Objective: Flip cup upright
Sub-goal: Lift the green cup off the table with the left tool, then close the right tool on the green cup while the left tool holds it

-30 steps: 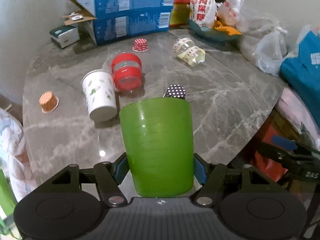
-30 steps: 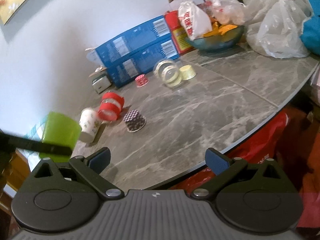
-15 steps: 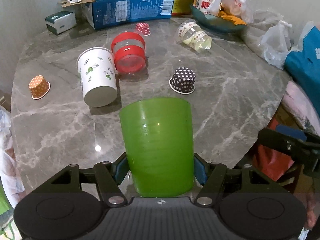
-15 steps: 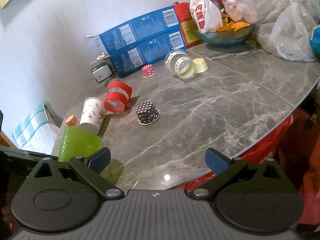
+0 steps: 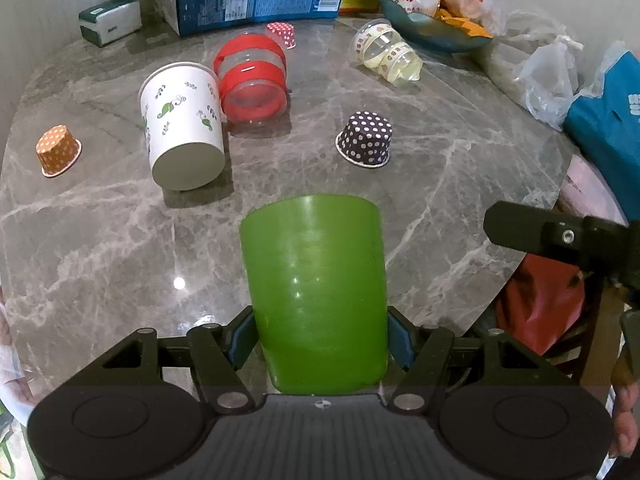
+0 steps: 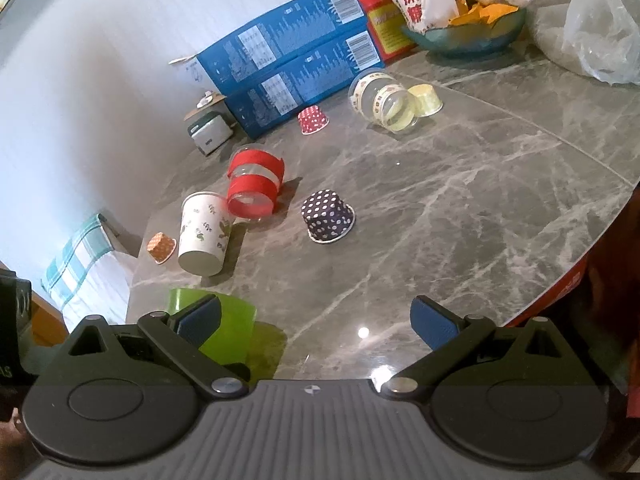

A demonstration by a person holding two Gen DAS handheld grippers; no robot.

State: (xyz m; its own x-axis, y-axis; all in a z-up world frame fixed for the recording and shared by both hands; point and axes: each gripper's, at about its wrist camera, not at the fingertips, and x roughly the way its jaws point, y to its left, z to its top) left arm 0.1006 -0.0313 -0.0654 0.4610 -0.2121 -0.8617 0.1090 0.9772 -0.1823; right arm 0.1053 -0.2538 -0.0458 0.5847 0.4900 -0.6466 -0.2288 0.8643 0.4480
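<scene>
My left gripper point(image 5: 318, 340) is shut on a green plastic cup point(image 5: 316, 292), its blue pads against both sides, held low over the near part of the marble table point(image 5: 100, 240). The cup's wider end points away from me. The same green cup point(image 6: 236, 332) shows at lower left in the right wrist view, partly behind my finger, at the table's near edge. My right gripper point(image 6: 316, 324) is open and empty above the table's front edge.
On the table lie a white leaf-print paper cup point(image 5: 182, 136) and a red-banded clear cup point(image 5: 252, 80) on their sides, and a clear printed cup point(image 5: 386, 54). Dotted paper cups sit upside down: dark point(image 5: 366, 140), orange point(image 5: 58, 154), red point(image 5: 282, 34). Blue boxes point(image 6: 288, 64) and bags stand at the back.
My left gripper with the green cup has come down and tilted toward the table. My right gripper has moved in over the table; the cup now sits lower and closer beside it.
</scene>
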